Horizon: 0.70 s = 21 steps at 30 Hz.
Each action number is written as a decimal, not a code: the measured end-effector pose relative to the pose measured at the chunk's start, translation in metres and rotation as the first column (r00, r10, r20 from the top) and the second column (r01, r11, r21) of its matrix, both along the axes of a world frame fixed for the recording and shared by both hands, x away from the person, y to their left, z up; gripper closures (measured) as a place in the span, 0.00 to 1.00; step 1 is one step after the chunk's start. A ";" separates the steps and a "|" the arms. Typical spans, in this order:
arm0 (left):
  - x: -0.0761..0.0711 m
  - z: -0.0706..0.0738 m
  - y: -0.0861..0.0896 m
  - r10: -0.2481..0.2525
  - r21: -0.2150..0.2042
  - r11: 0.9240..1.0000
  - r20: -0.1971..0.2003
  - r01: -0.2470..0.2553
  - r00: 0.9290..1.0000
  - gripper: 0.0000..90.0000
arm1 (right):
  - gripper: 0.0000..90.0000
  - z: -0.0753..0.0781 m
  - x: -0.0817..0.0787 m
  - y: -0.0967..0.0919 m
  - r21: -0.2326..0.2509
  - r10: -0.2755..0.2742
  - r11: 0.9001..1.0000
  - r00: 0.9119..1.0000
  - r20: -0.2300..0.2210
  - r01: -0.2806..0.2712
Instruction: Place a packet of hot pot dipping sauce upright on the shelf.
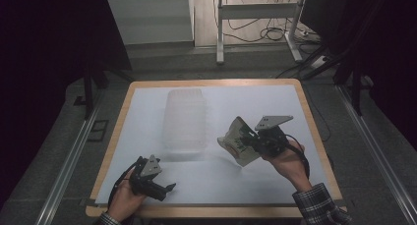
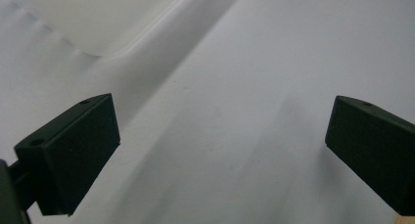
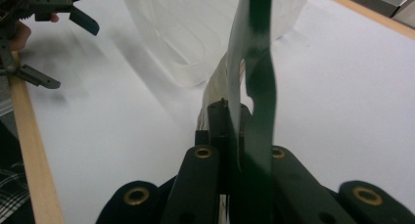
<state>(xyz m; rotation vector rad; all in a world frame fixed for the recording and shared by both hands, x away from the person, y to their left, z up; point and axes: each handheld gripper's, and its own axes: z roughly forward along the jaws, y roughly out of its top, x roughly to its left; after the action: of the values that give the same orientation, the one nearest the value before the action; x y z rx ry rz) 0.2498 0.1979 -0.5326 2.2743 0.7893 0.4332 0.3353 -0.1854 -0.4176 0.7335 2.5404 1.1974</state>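
A green and cream packet (image 1: 237, 139) hangs above the white table top at the right, and my right gripper (image 1: 252, 141) is shut on its edge. In the right gripper view the packet (image 3: 257, 62) stands edge-on between the closed jaws of my right gripper (image 3: 235, 136). A translucent plastic container (image 1: 185, 119) sits mid-table, just left of the packet. Its wall (image 3: 195, 28) is close behind the packet. My left gripper (image 1: 167, 192) is low near the front left edge, open and holding nothing. Its jaws (image 2: 222, 145) are wide apart over bare white surface, with the container's corner (image 2: 98, 18) beyond.
The white sheet lies on a table with a wooden rim (image 1: 211, 81). Beyond the far edge stand a white metal frame (image 1: 220, 33) and loose cables (image 1: 273, 33) on the floor. Metal rails (image 1: 69, 161) run along both sides of the table.
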 end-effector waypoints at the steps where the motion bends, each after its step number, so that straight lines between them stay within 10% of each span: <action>1: 0.000 0.000 0.000 0.000 0.000 1.000 0.000 0.000 1.000 0.00 | 1.00 0.001 0.001 -0.001 -0.001 0.000 1.000 1.000 0.003 0.000; 21: 0.000 0.000 0.001 -0.002 0.005 1.000 -0.003 0.002 1.000 0.00 | 1.00 0.023 0.031 0.014 0.027 0.112 0.993 0.994 0.015 -0.112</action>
<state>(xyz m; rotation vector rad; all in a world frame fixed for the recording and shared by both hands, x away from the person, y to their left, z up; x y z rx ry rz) 0.2502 0.1985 -0.5328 2.2806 0.7881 0.4307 0.3659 -0.1715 -0.3942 0.5941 2.5892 1.2703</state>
